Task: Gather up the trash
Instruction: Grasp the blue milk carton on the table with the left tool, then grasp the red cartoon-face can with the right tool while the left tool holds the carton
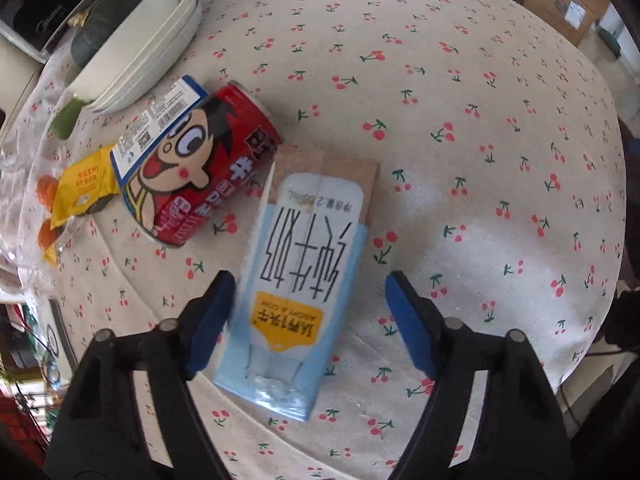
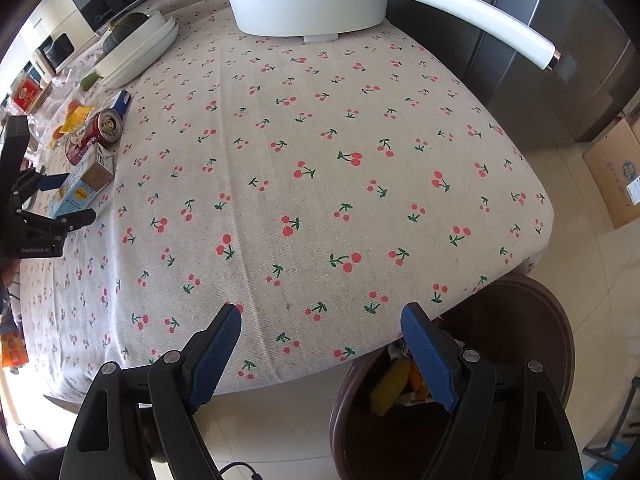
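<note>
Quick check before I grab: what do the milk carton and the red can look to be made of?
Milk carton: looks like coated paperboard with a smooth, slightly glossy print; the sign is its folded flaps, flat panels and the brown cardboard end. Red can: probably thin metal with a glossy printed skin; the sign is its bright rim and round end, seen also from the right wrist.

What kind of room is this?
Probably a home kitchen or dining corner. A cherry tablecloth covers the table, with a white electric pot, stacked bowls, and a bin beside it.
</note>
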A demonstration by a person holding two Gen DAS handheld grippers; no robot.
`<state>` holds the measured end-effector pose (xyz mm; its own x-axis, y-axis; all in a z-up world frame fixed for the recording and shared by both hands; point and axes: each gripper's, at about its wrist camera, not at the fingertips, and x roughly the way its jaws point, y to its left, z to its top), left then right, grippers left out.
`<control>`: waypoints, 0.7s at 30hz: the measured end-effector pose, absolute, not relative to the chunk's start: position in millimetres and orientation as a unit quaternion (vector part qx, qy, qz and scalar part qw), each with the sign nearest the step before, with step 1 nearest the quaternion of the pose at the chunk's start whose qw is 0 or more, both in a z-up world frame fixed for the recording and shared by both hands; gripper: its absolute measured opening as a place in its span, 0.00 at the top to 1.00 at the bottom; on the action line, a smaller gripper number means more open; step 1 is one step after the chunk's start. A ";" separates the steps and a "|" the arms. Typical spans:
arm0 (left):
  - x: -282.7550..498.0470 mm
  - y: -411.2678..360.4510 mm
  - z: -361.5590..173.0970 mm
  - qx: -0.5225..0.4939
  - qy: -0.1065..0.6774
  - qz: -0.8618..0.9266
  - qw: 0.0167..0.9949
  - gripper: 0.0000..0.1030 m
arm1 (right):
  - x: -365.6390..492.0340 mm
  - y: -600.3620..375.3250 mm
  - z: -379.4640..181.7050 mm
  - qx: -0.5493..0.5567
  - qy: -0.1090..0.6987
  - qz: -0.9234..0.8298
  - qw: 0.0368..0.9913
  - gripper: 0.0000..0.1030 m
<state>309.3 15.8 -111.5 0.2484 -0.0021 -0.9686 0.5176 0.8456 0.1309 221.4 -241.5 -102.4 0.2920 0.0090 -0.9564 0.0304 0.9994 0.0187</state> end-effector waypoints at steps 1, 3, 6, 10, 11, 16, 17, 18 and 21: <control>307.4 19.4 -111.8 0.194 0.596 -0.165 0.762 0.37 | 220.9 -240.6 -102.2 0.015 0.594 -0.006 0.804 0.19; 302.0 27.2 -110.3 0.151 0.602 -0.151 0.770 0.48 | 220.1 -240.0 -101.9 0.012 0.593 -0.006 0.805 0.19; 287.3 39.7 -100.7 0.098 0.590 -0.121 0.792 0.48 | 219.6 -240.4 -102.5 0.009 0.592 -0.010 0.806 0.19; 261.0 72.4 -75.6 -0.017 0.570 -0.075 0.818 0.49 | 222.0 -232.0 -95.9 0.006 0.581 -0.010 0.814 0.19; 254.5 84.1 -69.4 -0.049 0.562 -0.061 0.824 0.49 | 223.9 -227.2 -94.0 0.008 0.579 -0.007 0.815 0.19; 227.4 131.8 -58.0 -0.116 0.539 0.011 0.834 0.49 | 243.5 -176.3 -84.6 0.011 0.568 0.022 0.823 0.19; 223.1 141.8 -58.1 -0.124 0.534 0.027 0.836 0.49 | 249.2 -162.0 -82.4 0.010 0.561 0.029 0.827 0.16; 220.4 151.1 -59.8 -0.130 0.532 0.043 0.836 0.49 | 255.1 -147.6 -80.4 0.011 0.555 0.038 0.831 0.12; 212.6 177.5 -66.1 -0.150 0.529 0.071 0.832 0.49 | 275.3 -100.1 -75.3 0.019 0.525 0.075 0.848 0.00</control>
